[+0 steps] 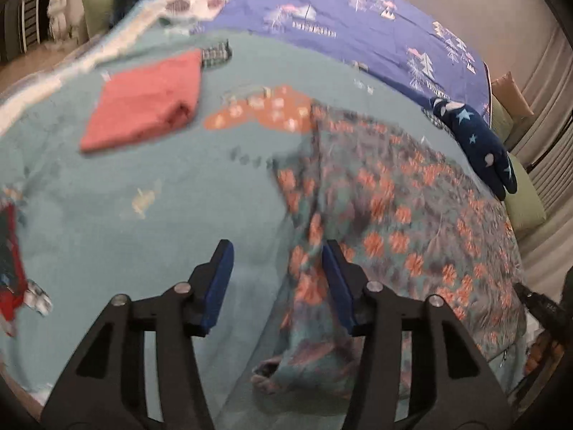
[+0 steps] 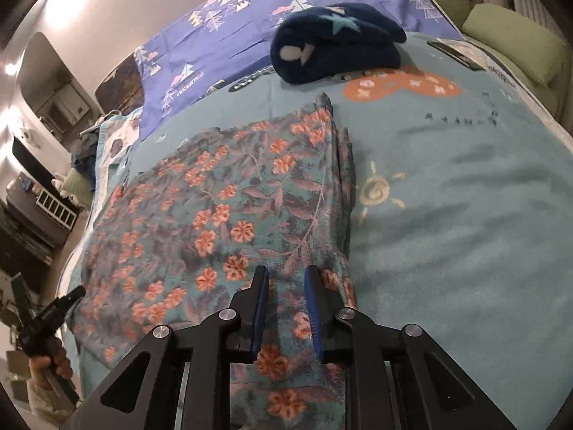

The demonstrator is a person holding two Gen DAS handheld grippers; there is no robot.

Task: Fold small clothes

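Note:
A teal floral garment with orange flowers [image 1: 394,215] lies spread on the blue blanket [image 1: 125,197]; it also fills the middle of the right wrist view [image 2: 222,208]. My left gripper [image 1: 277,251] is open and empty, just above the garment's left edge. My right gripper [image 2: 286,276] hovers over the garment's near right corner with its jaws partly open, holding nothing. A folded pink cloth [image 1: 143,104] lies at the far left of the blanket. A folded dark blue star-print garment [image 2: 333,46] lies at the far side.
A purple patterned sheet [image 1: 358,18] covers the bed's far part. Green cushions [image 2: 512,43] line the right side. A dark phone [image 2: 454,55] lies near the blanket's far right edge. A red and dark cloth [image 1: 10,268] lies at the left edge. Shelves stand beyond the bed.

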